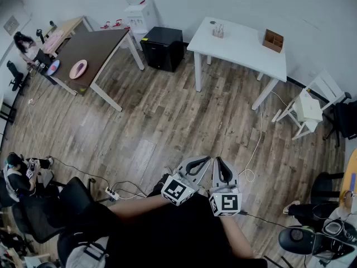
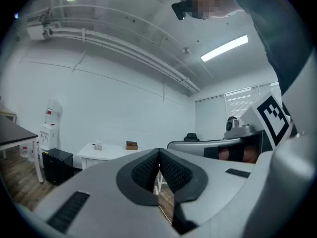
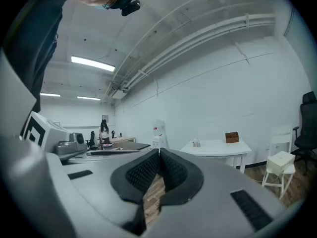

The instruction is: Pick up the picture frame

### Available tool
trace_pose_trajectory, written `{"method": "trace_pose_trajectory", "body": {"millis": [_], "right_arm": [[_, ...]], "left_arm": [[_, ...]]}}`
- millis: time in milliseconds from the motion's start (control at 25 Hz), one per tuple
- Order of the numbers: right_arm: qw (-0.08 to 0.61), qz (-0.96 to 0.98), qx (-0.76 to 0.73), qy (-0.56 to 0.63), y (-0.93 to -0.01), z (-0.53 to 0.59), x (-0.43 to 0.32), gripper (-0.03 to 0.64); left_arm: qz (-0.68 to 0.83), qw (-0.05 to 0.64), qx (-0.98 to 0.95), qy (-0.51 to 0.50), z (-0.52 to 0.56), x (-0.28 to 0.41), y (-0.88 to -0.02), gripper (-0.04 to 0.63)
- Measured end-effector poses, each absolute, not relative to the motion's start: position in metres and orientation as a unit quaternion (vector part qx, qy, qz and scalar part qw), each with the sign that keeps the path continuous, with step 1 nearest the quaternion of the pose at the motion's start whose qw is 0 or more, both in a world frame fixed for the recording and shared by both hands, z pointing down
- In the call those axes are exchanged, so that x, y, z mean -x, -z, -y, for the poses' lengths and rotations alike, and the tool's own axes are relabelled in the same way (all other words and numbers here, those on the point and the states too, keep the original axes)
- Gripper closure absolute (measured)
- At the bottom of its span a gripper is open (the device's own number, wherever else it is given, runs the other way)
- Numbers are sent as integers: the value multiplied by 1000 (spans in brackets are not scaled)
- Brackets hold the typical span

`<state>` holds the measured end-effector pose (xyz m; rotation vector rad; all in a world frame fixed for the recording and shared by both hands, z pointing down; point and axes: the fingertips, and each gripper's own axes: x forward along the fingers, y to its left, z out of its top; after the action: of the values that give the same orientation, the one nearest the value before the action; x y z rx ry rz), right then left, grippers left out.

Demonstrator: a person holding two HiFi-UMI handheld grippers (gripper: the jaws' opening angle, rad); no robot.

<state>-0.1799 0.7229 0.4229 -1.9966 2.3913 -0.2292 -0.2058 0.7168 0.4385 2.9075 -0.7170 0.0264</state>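
While the person holds both tools level and side by side close to the body, the left gripper (image 2: 158,156) is clenched, its ribbed pads (image 2: 142,171) pressed together at the tips with nothing between them. The right gripper (image 3: 158,153) is clenched in the same way and is just as empty, with only a sliver of wooden floor (image 1: 167,121) showing below its closed pads. Neither tool touches anything but the hands that carry it, and the two marker cubes sit almost against each other. Just ahead of the right gripper a white cable (image 1: 255,144) trails across the boards. Well beyond both tips stands a white table (image 1: 240,46), ahead and slightly to the right. On its far right part rests a small brown wooden thing (image 1: 273,40), which seems to be the picture frame, though it is too small to be sure; it is well apart from both grippers. A cluster of small items (image 1: 217,31) stands toward the table's left end. Right of that table is a white chair (image 1: 308,108). Ahead and to the left of the left gripper are a black cabinet (image 1: 163,48) and, further left, a brown table (image 1: 95,49).
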Motion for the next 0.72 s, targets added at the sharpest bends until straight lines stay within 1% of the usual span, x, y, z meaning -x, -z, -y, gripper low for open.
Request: {"method": "trace_pose_trajectory", "body": {"millis": [320,520,720], "right_arm": [[17,-766,638,73,-424,-727,167,581],[23,-753,649,105,-439,-734,151,583],[58,-736,656,155,-453,-732,130,581]], "left_arm": [[263,50,-963,-22,-712,201,-434,581],[283,58,-957,-23,-711,200,-439,581],[283,66,-956,-31,-705,196,-444,581]]}}
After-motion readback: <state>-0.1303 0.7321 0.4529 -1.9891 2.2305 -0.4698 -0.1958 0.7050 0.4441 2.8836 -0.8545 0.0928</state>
